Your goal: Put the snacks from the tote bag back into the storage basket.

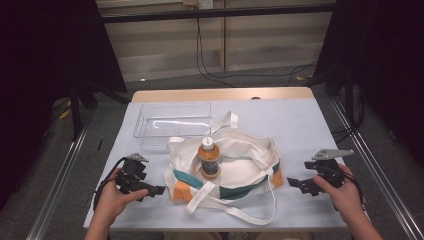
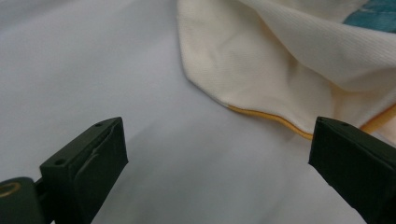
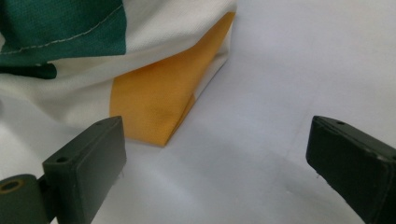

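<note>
Resting at the near left of the bench (image 1: 300, 120), the left gripper (image 1: 159, 190) sits in the person's left hand (image 1: 112, 197) with its jaws spread wide and nothing between them. It points toward the tote bag (image 1: 240, 150), whose left end lies just beside it without touching. In the left gripper view that end of the bag shows as cream ribbed cloth with a thin orange edge along its lower fold and a patch of teal at the top right.

Beyond the bag on the left, toward the far side of the bench, stands a clear plastic tray (image 1: 172, 122), touching or nearly touching the bag's far edge.

The tote bag lies in the middle of the bench, mouth open and slumped, cream in colour with a teal band along its near side and orange panels at both lower corners. Its long cream straps trail loose, one toward the tray and one looping over the near edge. Inside stands a bottle (image 1: 209, 159) of orange drink with a white cap, upright.

At the near right, the right gripper (image 1: 291, 183), held in the right hand (image 1: 340, 190), also has its jaws wide apart and empty, aimed at the bag's orange corner just ahead.
</note>
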`<action>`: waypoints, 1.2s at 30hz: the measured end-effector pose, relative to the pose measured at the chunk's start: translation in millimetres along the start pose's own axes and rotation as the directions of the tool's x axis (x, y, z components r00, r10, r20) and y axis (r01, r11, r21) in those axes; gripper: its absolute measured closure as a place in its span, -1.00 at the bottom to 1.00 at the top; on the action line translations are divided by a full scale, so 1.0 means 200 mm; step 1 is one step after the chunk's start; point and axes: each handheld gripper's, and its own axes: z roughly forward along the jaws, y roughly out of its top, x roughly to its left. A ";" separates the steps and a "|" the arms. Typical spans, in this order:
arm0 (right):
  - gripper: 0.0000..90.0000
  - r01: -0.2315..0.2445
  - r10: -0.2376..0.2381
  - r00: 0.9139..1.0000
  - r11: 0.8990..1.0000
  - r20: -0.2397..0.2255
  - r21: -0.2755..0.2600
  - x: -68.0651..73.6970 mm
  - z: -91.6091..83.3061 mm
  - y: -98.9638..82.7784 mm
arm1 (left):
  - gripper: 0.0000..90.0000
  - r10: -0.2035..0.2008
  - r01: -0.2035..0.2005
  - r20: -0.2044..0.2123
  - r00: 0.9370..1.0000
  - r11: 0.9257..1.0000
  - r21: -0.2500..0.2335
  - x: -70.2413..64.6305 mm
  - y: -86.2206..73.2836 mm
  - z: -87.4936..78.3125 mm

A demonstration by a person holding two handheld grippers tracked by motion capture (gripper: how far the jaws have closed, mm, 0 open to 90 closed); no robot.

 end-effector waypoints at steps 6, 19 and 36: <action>-0.90 -0.008 0.008 1.000 1.000 -0.006 -0.008 0.00 -0.01 0.00 | -0.90 0.013 -0.014 0.013 1.000 0.999 0.031 -0.03 0.03 -0.01; -0.90 -0.004 0.004 1.000 1.000 -0.013 0.000 0.01 0.00 0.00 | -0.89 0.059 -0.059 0.007 0.998 0.995 0.081 -0.07 0.15 -0.07; -0.90 -0.001 0.001 1.000 1.000 -0.029 0.003 0.01 0.00 0.00 | -0.89 0.120 -0.120 0.005 0.993 0.982 0.148 -0.14 0.33 -0.09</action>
